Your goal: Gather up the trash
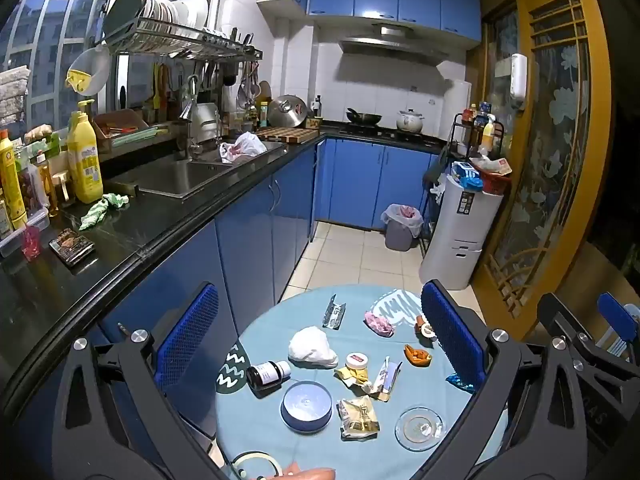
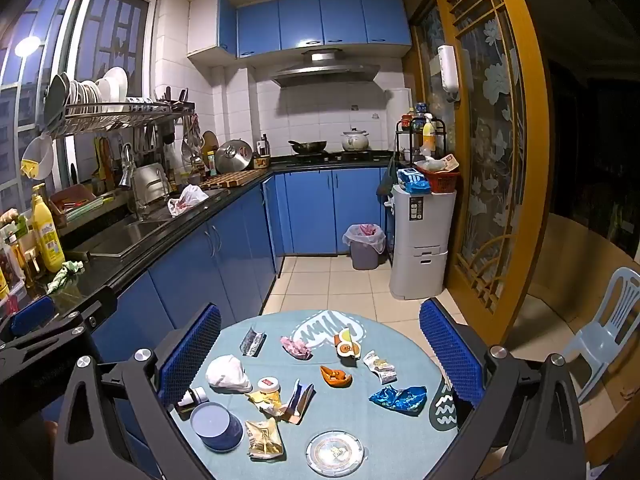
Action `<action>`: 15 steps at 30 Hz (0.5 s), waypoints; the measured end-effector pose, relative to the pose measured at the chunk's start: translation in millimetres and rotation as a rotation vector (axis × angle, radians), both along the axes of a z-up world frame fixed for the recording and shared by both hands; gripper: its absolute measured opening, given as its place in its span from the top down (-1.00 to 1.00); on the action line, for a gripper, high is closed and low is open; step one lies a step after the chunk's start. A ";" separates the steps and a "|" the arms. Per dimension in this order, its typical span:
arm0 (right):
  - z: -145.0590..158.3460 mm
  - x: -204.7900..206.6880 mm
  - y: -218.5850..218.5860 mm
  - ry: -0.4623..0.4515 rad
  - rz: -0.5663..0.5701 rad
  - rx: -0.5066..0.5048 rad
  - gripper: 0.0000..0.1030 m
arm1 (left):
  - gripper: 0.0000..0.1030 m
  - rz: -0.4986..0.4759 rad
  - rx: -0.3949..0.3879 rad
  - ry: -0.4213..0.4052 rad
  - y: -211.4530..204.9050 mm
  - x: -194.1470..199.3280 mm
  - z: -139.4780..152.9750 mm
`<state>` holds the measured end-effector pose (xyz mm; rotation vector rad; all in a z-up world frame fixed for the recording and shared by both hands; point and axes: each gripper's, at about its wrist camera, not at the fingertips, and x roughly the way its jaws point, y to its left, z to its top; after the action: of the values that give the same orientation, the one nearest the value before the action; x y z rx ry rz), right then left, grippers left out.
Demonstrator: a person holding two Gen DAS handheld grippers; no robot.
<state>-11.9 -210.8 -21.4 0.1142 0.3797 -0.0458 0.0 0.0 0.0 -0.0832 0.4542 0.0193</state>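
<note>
While both grippers hang above the round table with its light blue cloth, neither holds anything: the left gripper has its blue-padded fingers spread wide to either side of the tabletop, and the right gripper is just as wide apart.

Trash lies scattered across the lower middle of both views. A crumpled white tissue sits left of centre, with a silver foil wrapper above it and a pink crumpled wrapper near the table's far edge. A blue foil wrapper lies at lower right in the right wrist view. A gold snack packet rests just beside an upturned blue bowl, and a glass ashtray sits near the table's near edge. A dark medicine bottle lies on its side.

Far back on the tiled floor, at frame centre, stands a grey trash bin lined with a plastic bag, beside a white appliance.
</note>
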 end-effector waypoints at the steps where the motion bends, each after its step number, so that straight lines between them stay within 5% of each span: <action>1: 0.1 -0.1 0.1 0.000 0.000 0.001 -0.89 | -0.94 0.000 0.006 -0.003 -0.3 -0.2 0.1; 15: 1.0 0.5 1.1 0.005 0.000 -0.002 -0.89 | -0.94 -0.001 0.000 0.003 0.0 1.9 -5.6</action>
<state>-11.5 -209.8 -20.4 0.1123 0.3843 -0.0467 1.9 0.0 -5.6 -0.0827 0.4567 0.0188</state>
